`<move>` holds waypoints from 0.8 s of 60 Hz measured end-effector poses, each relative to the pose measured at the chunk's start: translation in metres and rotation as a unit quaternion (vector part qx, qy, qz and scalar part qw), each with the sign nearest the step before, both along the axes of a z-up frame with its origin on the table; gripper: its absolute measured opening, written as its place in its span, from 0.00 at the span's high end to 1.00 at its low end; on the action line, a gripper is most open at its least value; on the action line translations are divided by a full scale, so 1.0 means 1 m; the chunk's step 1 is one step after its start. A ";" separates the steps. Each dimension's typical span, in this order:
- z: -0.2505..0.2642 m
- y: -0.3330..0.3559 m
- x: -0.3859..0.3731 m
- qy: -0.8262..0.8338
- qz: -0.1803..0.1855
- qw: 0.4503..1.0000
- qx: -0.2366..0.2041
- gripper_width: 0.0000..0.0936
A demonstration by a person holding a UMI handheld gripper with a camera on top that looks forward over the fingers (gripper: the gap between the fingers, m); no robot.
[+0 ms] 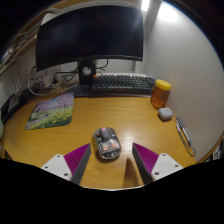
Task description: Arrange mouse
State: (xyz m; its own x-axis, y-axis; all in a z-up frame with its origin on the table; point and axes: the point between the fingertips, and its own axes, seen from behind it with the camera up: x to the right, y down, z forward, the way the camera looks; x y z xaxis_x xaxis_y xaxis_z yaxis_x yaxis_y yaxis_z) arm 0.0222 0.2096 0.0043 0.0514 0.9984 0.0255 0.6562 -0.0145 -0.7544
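A dark mouse (pixel 107 142) with a glossy patterned top lies on the wooden desk (pixel 120 112). It sits just ahead of my gripper (pixel 112 160), slightly left of the middle line between the fingers. The fingers are spread wide apart, with the purple pads (pixel 75 158) showing at each side. Nothing is between the pads. A colourful mouse mat (pixel 52 111) lies on the desk to the far left of the mouse.
A monitor (pixel 90 38) stands at the back with a black keyboard (pixel 122 84) in front of it. An orange jar (pixel 160 93), a small grey object (pixel 165 114) and a pen-like item (pixel 185 134) lie to the right. Cables run at the left.
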 end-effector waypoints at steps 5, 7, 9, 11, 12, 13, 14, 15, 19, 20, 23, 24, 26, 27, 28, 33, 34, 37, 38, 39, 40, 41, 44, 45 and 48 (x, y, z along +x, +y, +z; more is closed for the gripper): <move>-0.008 0.004 -0.013 -0.004 0.000 1.000 -0.006 0.08; -0.010 0.006 -0.018 -0.004 0.000 1.000 -0.005 0.08; -0.013 0.009 -0.022 -0.006 0.000 1.000 -0.002 0.08; -0.016 0.009 -0.027 -0.007 0.002 1.000 -0.004 0.07; -0.017 0.009 -0.029 -0.008 0.002 1.000 -0.005 0.07; -0.018 0.009 -0.031 -0.008 0.002 1.000 -0.007 0.07; -0.018 0.010 -0.032 -0.009 0.001 1.000 -0.008 0.07; -0.019 0.011 -0.034 -0.010 0.001 1.000 -0.009 0.08; -0.020 0.015 -0.041 -0.008 -0.001 1.000 -0.006 0.07; -0.020 0.016 -0.043 -0.009 -0.002 1.000 -0.004 0.07; -0.020 0.019 -0.048 -0.007 -0.003 1.000 -0.005 0.07; -0.020 0.020 -0.050 -0.007 -0.003 1.000 -0.005 0.07; -0.020 0.021 -0.052 -0.008 -0.003 1.000 -0.006 0.07; -0.020 0.021 -0.053 -0.009 -0.003 1.000 -0.006 0.07; -0.020 0.021 -0.054 -0.009 -0.003 1.000 -0.006 0.07; -0.020 0.019 -0.054 -0.011 -0.003 1.000 -0.007 0.27; -0.020 0.018 -0.054 -0.011 -0.001 1.000 -0.008 0.36; -0.020 0.021 -0.053 -0.012 -0.013 1.000 -0.008 0.54; -0.021 0.022 -0.052 -0.014 -0.017 1.000 -0.010 0.54; -0.021 0.021 -0.052 -0.013 -0.018 1.000 -0.011 0.56; -0.021 0.020 -0.052 -0.015 -0.016 1.000 -0.012 0.56; -0.021 0.019 -0.052 -0.016 -0.012 1.000 -0.012 0.56; -0.020 0.013 -0.053 -0.020 -0.006 1.000 -0.023 0.58; -0.020 0.011 -0.053 -0.021 -0.004 0.999 -0.027 0.58; -0.015 0.007 -0.054 -0.026 0.002 0.999 -0.030 0.58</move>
